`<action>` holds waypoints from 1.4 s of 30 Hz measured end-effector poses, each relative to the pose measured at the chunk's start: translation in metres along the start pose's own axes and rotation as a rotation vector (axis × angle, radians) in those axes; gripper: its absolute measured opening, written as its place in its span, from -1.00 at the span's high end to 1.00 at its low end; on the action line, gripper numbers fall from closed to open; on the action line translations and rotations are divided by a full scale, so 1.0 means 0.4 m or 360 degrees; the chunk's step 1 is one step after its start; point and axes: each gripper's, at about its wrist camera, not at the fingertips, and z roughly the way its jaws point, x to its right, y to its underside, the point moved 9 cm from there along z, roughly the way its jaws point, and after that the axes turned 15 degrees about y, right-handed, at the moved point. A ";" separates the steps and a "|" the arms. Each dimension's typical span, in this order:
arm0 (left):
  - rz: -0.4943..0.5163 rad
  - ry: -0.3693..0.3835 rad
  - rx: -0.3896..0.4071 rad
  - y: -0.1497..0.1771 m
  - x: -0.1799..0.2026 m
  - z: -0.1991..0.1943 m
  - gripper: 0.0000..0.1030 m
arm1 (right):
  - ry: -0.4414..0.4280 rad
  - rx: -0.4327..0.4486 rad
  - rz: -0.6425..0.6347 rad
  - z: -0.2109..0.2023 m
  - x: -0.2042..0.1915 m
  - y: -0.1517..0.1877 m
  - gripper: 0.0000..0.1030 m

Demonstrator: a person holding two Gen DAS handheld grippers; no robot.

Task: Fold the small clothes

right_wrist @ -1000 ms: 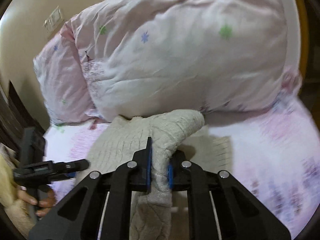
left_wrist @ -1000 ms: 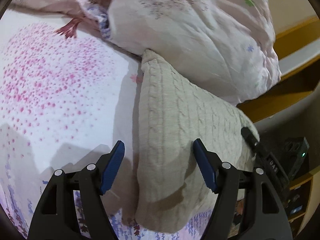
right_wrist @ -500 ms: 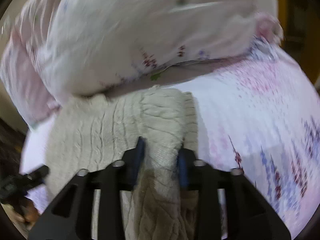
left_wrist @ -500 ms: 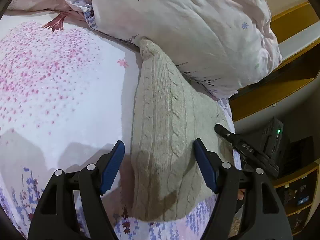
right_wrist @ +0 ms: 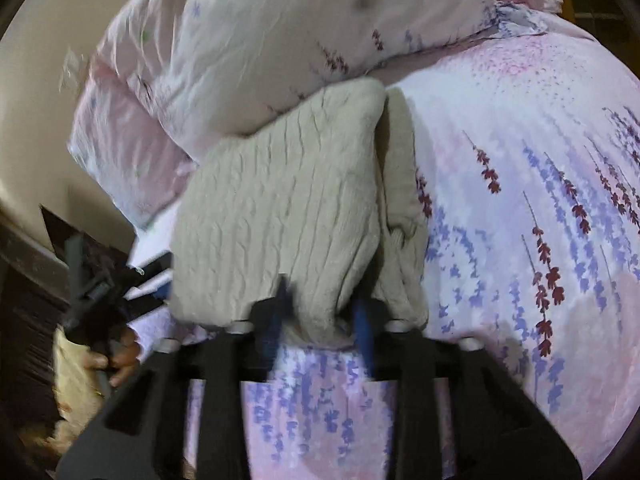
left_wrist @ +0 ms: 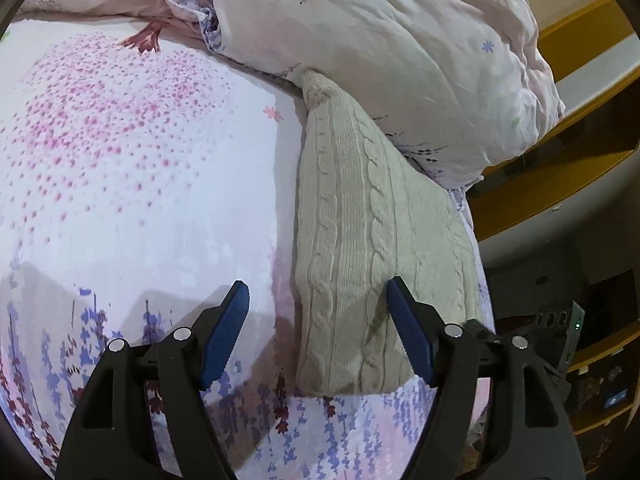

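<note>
The sweater point(left_wrist: 372, 220) in front of me is plain cream, knit in cables. The bed sheet point(left_wrist: 132, 168) under it is white, speckled with pink dots that give way to purple and maroon flower sprigs. The duvet point(left_wrist: 400, 60) is pale pink with tiny blue and green stars. My left claw point(left_wrist: 318, 334) is black with ribbed blue pads point(left_wrist: 224, 336).

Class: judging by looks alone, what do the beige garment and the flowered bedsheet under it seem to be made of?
Beige garment: looks like thick matte knit, perhaps wool or acrylic, going by its raised cable ribs. Flowered bedsheet: smooth, thin woven cloth, likely cotton or a blend, with a flat printed pattern.
</note>
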 end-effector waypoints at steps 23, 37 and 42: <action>-0.0116 -0.0053 -0.0017 -0.251 -0.045 0.111 -0.52 | -0.0105 -0.0052 0.0376 0.083 0.070 -0.286 -0.28; 0.0071 0.0099 0.0027 -0.307 0.010 0.208 0.64 | -0.0086 0.0420 0.0042 0.016 -0.021 -0.367 0.84; 0.0161 0.0007 0.0154 -0.321 -0.016 0.177 0.82 | 0.0286 0.0350 -0.0015 0.087 0.033 -0.358 0.84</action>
